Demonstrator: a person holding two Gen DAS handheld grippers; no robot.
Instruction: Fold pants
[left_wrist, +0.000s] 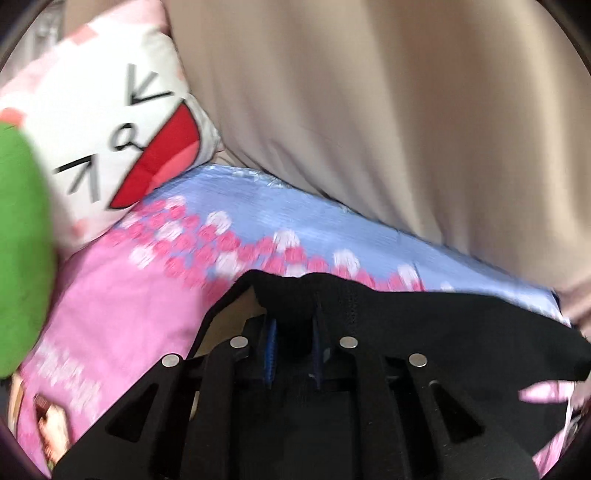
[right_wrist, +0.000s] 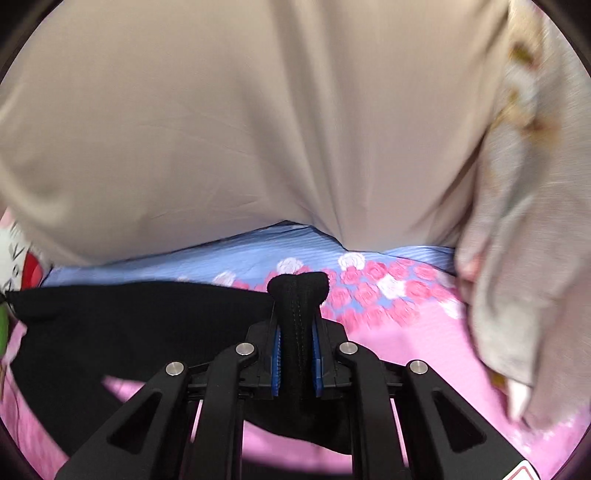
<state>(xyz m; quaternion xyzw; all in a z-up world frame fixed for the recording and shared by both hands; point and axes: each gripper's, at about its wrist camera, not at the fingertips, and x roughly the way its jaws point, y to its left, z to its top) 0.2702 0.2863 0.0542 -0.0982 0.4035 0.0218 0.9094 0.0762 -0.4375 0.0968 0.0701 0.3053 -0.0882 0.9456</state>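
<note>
Black pants (left_wrist: 424, 325) hang stretched between my two grippers above a pink and blue flowered bedsheet (left_wrist: 122, 288). My left gripper (left_wrist: 293, 325) is shut on one end of the waistband, with the cloth bunched between its blue pads (left_wrist: 271, 347). The black cloth runs off to the right from there. In the right wrist view my right gripper (right_wrist: 297, 332) is shut on the other end; a stitched fold of the pants (right_wrist: 298, 295) sticks up between its blue pads (right_wrist: 277, 360). The rest of the pants (right_wrist: 122, 321) trails off to the left, lifted off the sheet.
A beige curtain (left_wrist: 388, 110) hangs close behind the bed and fills the upper part of both views. A white cartoon-face pillow (left_wrist: 122, 129) and a green plush thing (left_wrist: 22, 240) lie at the left. A pale patterned cloth (right_wrist: 524, 221) hangs at the right.
</note>
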